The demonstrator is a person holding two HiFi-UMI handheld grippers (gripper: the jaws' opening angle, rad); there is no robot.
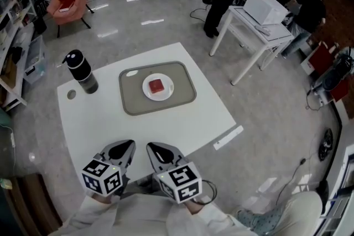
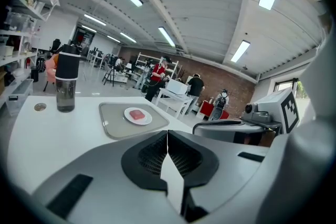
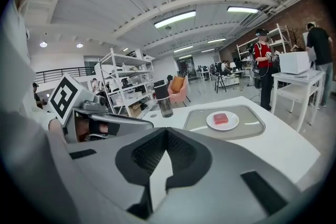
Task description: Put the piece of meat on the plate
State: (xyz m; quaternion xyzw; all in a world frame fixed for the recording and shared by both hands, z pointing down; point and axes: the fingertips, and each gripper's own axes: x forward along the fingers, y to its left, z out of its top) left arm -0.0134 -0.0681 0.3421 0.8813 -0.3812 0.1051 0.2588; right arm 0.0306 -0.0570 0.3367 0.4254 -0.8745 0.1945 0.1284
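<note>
A red piece of meat lies on a small white plate in the middle of a grey tray on the white table. Both gripper views show the same meat on the plate, well ahead of the jaws. My left gripper and right gripper hover side by side at the table's near edge, far from the tray. Each has its jaws closed together with nothing between them.
A black and smoky bottle stands at the table's far left, next to a small round disc. A white strip lies on the floor right of the table. A second white table and people are further back.
</note>
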